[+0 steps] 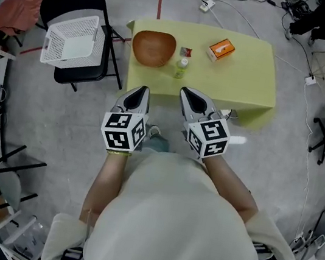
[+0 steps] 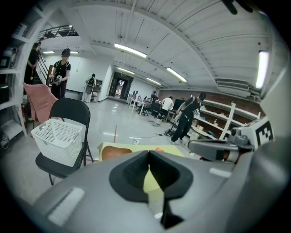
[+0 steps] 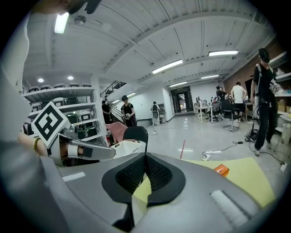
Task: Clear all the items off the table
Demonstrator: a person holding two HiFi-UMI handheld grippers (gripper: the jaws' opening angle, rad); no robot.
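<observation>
A low table (image 1: 251, 79) under a yellow-green cloth carries a brown wooden bowl (image 1: 153, 48), a small bottle (image 1: 181, 68), a tiny red and white item (image 1: 186, 52) and an orange box (image 1: 221, 50). My left gripper (image 1: 140, 91) and right gripper (image 1: 188, 93) hover side by side just short of the table's near edge, both shut with nothing between their jaws. The left gripper view shows its shut gripper (image 2: 148, 154) and the bowl (image 2: 116, 152) beyond it. From the right gripper (image 3: 145, 156), the orange box (image 3: 221, 170) lies ahead to the right.
A white plastic basket (image 1: 71, 40) sits on a black folding chair (image 1: 89, 71) left of the table. Cables and a power strip (image 1: 205, 5) lie on the floor behind it. Shelves and stools line the room's sides, and people stand in the far background.
</observation>
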